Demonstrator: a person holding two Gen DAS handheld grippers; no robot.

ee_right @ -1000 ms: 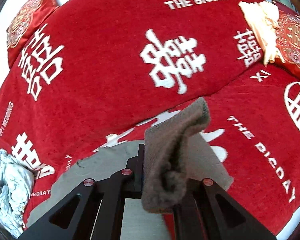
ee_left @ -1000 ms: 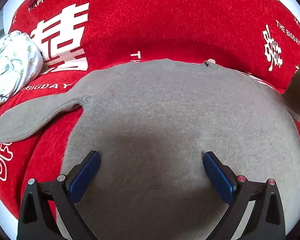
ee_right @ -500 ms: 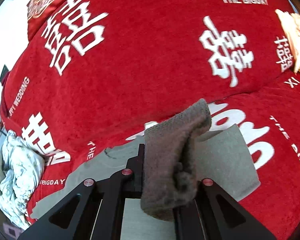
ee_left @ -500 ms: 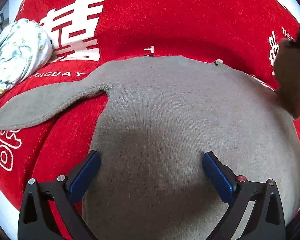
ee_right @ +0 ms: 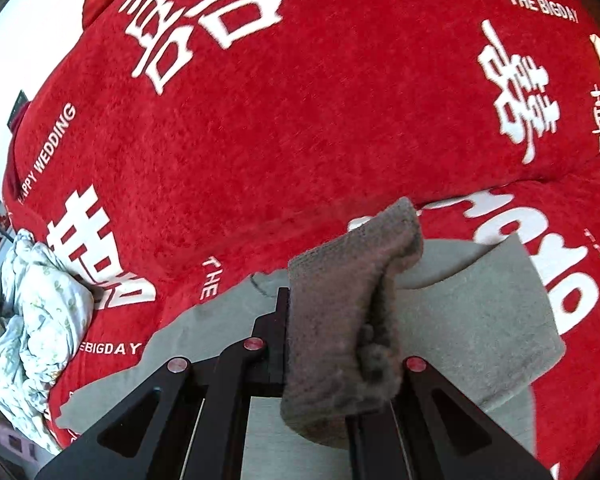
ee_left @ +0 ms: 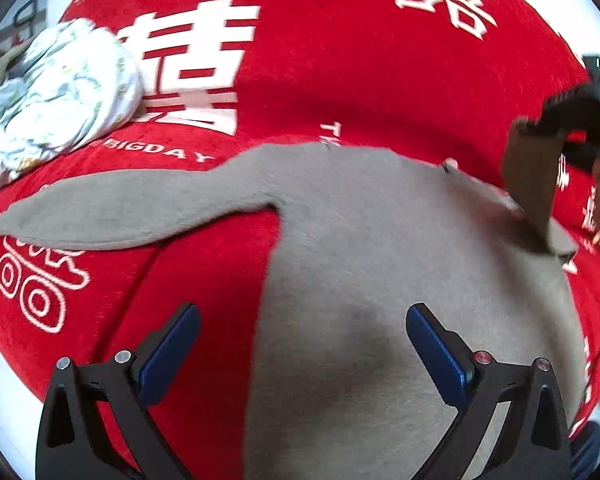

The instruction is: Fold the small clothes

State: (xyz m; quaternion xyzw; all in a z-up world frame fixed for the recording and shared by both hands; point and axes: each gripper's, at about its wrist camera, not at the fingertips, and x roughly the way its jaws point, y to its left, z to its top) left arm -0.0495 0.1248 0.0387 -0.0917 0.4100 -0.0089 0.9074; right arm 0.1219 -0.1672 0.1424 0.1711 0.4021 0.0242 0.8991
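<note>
Light was bright and even, a soft shadow lay on the grey sweater point(ee_left: 380, 280), edges bulged with fisheye distortion, lettering slightly motion-blurred.

We have lifted the sleeve point(ee_right: 348, 320), clamped in our right gripper point(ee_right: 336, 364), inward over the grey garment point(ee_left: 380, 280); our left gripper point(ee_left: 300, 344) has shifted toward the garment's left edge.

Your left wrist camera looked forward between its parted blue-padded fingers point(ee_left: 172, 350), close above the flat grey knit sweater point(ee_left: 380, 280) on the red printed wedding blanket point(ee_left: 340, 80). Your right wrist camera faced the same blanket point(ee_right: 300, 120) (both caught the crumpled pale floral cloth point(ee_left: 60, 100) point(ee_right: 40, 312)), with the sweater's raised sleeve point(ee_right: 340, 320) filling its foreground.
</note>
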